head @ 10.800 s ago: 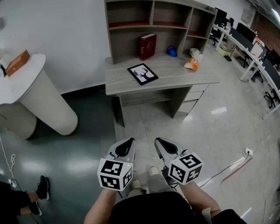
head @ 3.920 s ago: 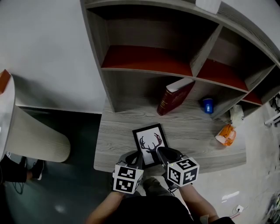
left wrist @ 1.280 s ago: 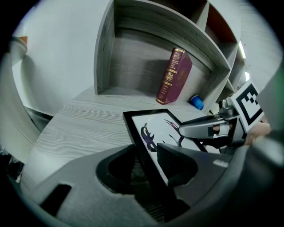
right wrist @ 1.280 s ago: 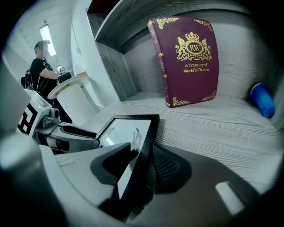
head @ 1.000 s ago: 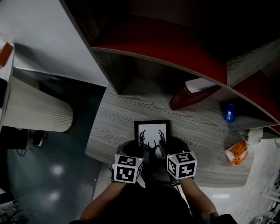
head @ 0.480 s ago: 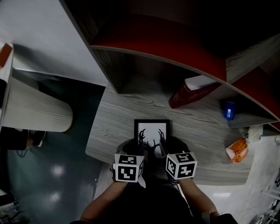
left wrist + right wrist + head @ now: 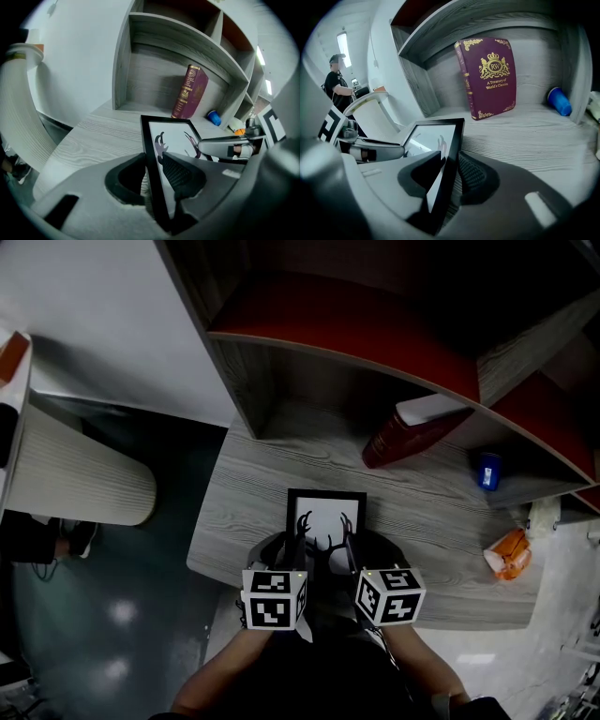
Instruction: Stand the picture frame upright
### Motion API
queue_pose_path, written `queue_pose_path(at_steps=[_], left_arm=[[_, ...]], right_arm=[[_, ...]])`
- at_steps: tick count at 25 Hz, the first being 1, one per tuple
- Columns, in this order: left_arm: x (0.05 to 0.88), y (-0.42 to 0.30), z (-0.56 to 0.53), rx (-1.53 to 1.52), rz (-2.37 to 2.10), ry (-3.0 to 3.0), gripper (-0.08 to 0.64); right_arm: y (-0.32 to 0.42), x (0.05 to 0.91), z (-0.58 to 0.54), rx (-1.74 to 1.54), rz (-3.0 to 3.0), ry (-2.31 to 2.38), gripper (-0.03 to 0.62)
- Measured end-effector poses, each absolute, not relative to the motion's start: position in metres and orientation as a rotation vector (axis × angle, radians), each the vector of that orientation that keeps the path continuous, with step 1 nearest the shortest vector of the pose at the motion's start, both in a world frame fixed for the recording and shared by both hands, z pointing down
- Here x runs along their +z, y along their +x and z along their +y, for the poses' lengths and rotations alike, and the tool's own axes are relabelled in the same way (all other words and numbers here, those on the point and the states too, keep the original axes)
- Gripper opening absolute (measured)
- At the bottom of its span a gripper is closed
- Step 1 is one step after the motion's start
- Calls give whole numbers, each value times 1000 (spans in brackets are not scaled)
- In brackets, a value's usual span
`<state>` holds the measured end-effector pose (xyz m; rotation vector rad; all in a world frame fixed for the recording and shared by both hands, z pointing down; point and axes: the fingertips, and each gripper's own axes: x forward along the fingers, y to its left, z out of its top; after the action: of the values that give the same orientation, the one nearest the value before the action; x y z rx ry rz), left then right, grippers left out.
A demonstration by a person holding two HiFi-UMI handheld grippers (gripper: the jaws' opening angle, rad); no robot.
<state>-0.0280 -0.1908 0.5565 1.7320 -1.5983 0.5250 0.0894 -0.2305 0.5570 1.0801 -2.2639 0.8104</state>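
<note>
**Picture frame gripped at both side edges on the desk**

Head view: The picture frame, black-edged with an antler print, is seen on the grey wooden desk, near its front edge and below the shelf unit. The left gripper is placed at the frame's left edge and the right gripper at its right edge, both towards the near end. A dark red book is leaned in a shelf bay behind. A blue cup is seen to its right, and an orange packet further right on the desk.

Left gripper view: The frame's left edge is clamped between the jaws, which have just been closing. The ribbed pad is laid on the glass side and the other jaw is set against the outer side. Whether the frame lies flat or is tipped up cannot be told.

Right gripper view: The frame's right edge is likewise pinched between the jaws, which have also just been closing to a narrow gap. The ribbed pad is pressed on the outer side. The book is seen upright beyond, well apart from the frame.
</note>
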Motion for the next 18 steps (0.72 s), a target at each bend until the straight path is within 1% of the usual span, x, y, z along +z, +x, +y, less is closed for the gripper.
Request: queue_pose_path(at_steps=[8,18], left_arm=[[540,-38,-184,464,-1649,1756,92],[519,-51,-169,404,-1686,1789,69]], right_arm=[[85,539,-223,793,-2289,1157,91],[78,519,-208,760,-2315,1214,80]])
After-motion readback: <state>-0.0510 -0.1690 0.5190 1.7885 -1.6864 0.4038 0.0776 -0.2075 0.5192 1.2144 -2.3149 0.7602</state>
